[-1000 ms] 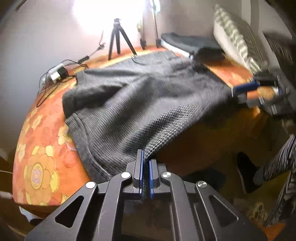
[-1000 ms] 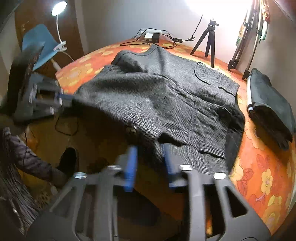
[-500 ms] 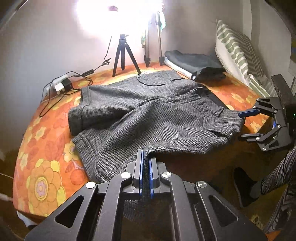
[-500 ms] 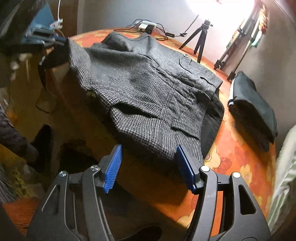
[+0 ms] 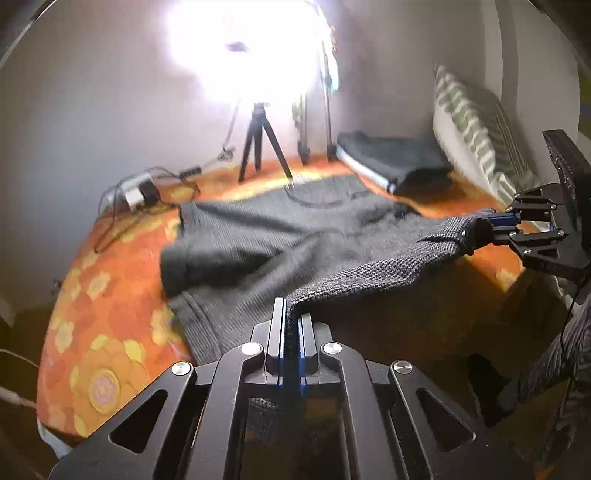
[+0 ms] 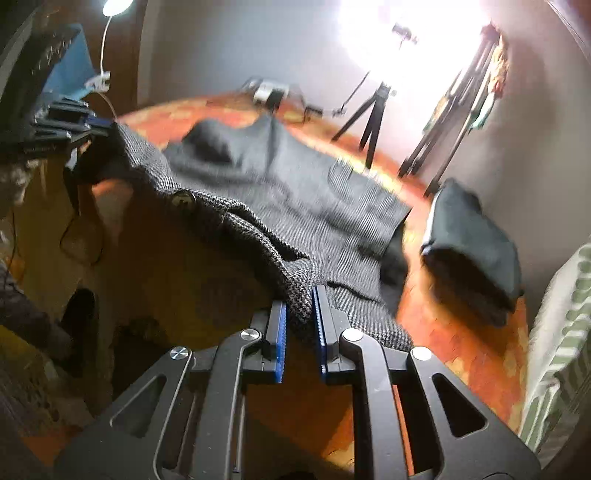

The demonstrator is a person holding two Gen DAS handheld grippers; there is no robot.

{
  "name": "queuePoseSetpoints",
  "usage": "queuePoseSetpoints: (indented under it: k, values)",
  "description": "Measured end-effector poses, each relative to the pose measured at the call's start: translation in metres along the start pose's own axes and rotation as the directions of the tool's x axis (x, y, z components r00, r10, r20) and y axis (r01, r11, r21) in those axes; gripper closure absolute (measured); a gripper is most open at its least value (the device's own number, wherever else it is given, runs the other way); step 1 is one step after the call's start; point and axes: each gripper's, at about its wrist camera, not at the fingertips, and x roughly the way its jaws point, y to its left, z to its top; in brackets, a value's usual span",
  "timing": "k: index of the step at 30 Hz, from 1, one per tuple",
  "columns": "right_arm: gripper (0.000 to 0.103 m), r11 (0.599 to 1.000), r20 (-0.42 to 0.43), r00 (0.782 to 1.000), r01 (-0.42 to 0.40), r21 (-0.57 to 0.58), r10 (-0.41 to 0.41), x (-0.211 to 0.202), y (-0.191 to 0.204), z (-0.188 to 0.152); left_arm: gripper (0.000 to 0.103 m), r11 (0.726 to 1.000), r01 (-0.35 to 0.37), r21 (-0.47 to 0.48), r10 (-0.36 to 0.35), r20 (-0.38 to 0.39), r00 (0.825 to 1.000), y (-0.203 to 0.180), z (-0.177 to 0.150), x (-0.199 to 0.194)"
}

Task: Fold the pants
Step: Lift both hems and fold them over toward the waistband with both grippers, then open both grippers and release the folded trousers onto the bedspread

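Orange bedspread: both grippers, L & R, clamp pants; desk lamp only R view.

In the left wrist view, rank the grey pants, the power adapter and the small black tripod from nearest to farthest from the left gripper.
From the left gripper:
1. Grey pants, clamped in its jaws.
2. Power adapter, far left on the bedspread.
3. Small black tripod, at the back, near the wall.

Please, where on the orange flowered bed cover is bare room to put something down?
The widest bare patch of the orange flowered bed cover lies left of the grey woven pants, reaching the near edge. A smaller strip runs between the pants and the folded dark clothes. The far edge is crowded: the white charger with cables and the black tripod.
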Motion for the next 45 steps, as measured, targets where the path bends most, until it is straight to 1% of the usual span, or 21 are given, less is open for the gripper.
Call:
queuePoseSetpoints:
  k: [2,6,8,11,16,21,25,29,36,38,41,43,45]
  values:
    - [0.09,1.0,0.021,1.0,0.022,-0.018,-0.021,-0.004,-0.007,0.015,0.099,1.0,-0.008,0.006,0.008,0.015,1.0,0.006,0.013,0.001]
    - [0.09,0.999,0.035,0.999,0.04,-0.024,-0.039,-0.001,-0.024,0.039,0.099,0.999,-0.03,0.028,0.029,0.033,0.999,0.015,0.041,0.01]
    - [0.09,0.996,0.045,0.996,0.073,-0.045,-0.071,0.005,-0.034,0.054,0.099,0.997,-0.053,0.054,0.05,0.049,0.998,0.019,0.06,0.016]
    - [0.09,0.995,0.051,0.995,0.093,-0.045,-0.09,0.018,-0.052,0.077,0.099,0.994,-0.078,0.071,0.073,0.062,0.995,0.032,0.089,0.031]
    - [0.09,0.992,0.046,0.992,0.122,-0.034,-0.12,0.052,-0.089,0.111,0.099,0.995,-0.089,0.053,0.085,0.062,0.994,0.056,0.125,0.064]
    - [0.09,0.992,0.006,0.992,0.128,-0.015,-0.128,0.103,-0.116,0.131,0.099,0.989,-0.124,0.082,0.121,0.04,0.992,0.072,0.147,0.113]
    - [0.09,0.991,-0.033,0.99,0.135,0.004,-0.135,0.147,-0.132,0.144,0.099,0.987,-0.136,0.084,0.135,0.015,0.991,0.081,0.159,0.148]
    - [0.09,0.988,-0.065,0.986,0.152,0.013,-0.151,0.184,-0.143,0.151,0.099,0.982,-0.161,0.1,0.164,-0.017,0.986,0.09,0.169,0.19]
    - [0.09,0.985,-0.128,0.978,0.17,0.012,-0.167,0.246,-0.149,0.156,0.099,0.978,-0.19,0.088,0.197,-0.079,0.977,0.114,0.166,0.249]
    - [0.09,0.985,-0.147,0.974,0.173,0.003,-0.17,0.261,-0.148,0.155,0.099,0.975,-0.209,0.078,0.216,-0.093,0.972,0.122,0.164,0.261]
    - [0.09,0.985,-0.173,0.97,0.173,-0.002,-0.171,0.28,-0.147,0.152,0.099,0.974,-0.225,0.032,0.227,-0.108,0.968,0.139,0.162,0.273]
    - [0.09,0.987,-0.188,0.969,0.163,0.0,-0.16,0.29,-0.148,0.148,0.099,0.971,-0.237,0.021,0.238,-0.109,0.965,0.145,0.161,0.274]
    - [0.088,0.989,-0.199,0.969,0.146,-0.015,-0.146,0.294,-0.147,0.146,0.099,0.974,-0.225,0.007,0.224,-0.108,0.968,0.151,0.162,0.268]
